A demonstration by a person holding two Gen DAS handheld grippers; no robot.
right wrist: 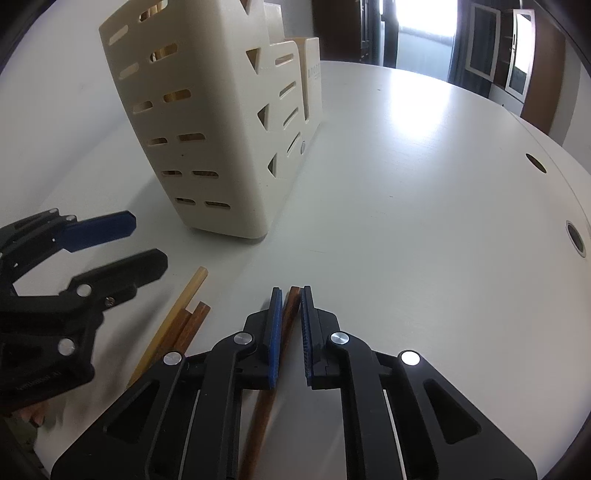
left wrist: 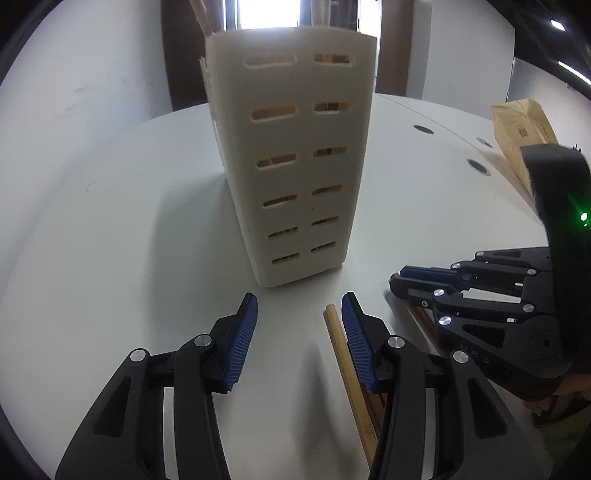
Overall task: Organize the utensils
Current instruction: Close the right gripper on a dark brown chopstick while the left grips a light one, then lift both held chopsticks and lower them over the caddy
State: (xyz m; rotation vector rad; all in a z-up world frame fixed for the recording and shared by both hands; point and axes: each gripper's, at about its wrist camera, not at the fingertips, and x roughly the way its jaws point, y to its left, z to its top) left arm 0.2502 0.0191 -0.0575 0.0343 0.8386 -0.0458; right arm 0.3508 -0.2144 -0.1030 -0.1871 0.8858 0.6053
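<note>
While the right claw (right wrist: pixel 290 295) clamps a dark brown chopstick (right wrist: pixel 288 314) low over the white desk (right wrist: pixel 424 221), the left claw (left wrist: pixel 299 306) stands half open, empty, beside a pale chopstick (left wrist: pixel 347 369), near the cream utensil holder (left wrist: pixel 291 147)

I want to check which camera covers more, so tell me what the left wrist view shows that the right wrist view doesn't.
Only the left wrist view shows the brown paper package at the table's far right and wooden sticks poking out of the holder's top.

Only the right wrist view shows the dark brown chopstick pinched in the right tongs and the holder's stepped side with triangular cutouts.

Both show the cream slotted holder, the white table, the pale chopstick and the open left tongs.
</note>
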